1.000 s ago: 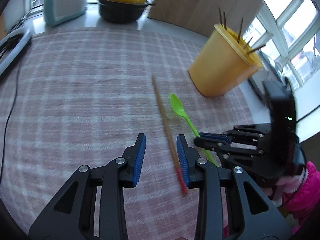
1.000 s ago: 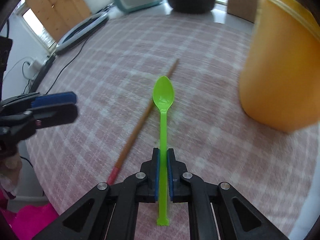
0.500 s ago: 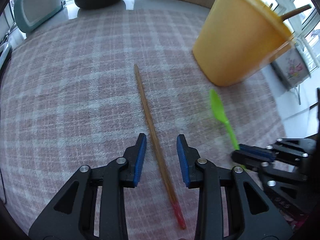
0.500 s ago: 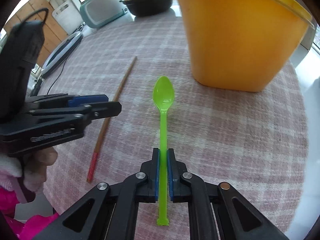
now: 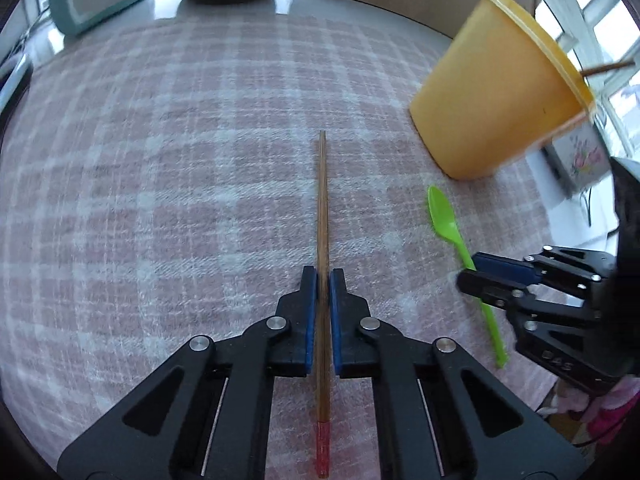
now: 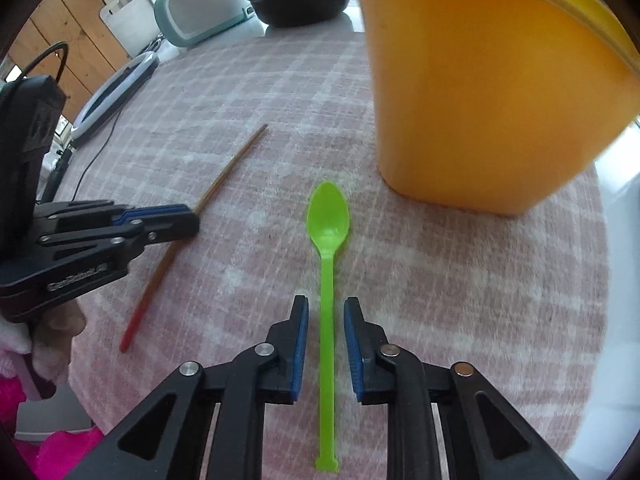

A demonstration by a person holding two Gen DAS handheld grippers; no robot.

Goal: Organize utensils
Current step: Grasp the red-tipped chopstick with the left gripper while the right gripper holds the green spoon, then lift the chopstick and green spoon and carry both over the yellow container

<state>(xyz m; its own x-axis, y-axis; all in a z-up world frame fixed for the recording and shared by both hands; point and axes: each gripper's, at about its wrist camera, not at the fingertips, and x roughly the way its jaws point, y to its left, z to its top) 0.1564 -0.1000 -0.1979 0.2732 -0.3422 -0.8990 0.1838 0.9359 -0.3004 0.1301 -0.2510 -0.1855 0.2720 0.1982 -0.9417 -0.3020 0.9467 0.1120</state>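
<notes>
Your left tongs [image 5: 323, 276] clamp the chopstick [image 5: 322, 208] on the tabletop [image 5: 160, 184] while your right tongs [image 6: 326, 320] sit open around the green spoon [image 6: 328, 248]; lifting the chopstick into the yellow tub [image 5: 492, 108] likely comes next.

left gripper [image 5: 323, 276] jaws pinched together, right gripper [image 6: 326, 316] jaws parted

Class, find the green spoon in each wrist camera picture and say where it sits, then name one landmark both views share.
Left wrist view: the green spoon lies at the right, slanted, its handle passing the right gripper, below the yellow bucket.
Right wrist view: the green spoon runs up the centre between the open pads, bowl towards the bucket.
Shared landmark: the yellow bucket on the checked cloth.
</notes>
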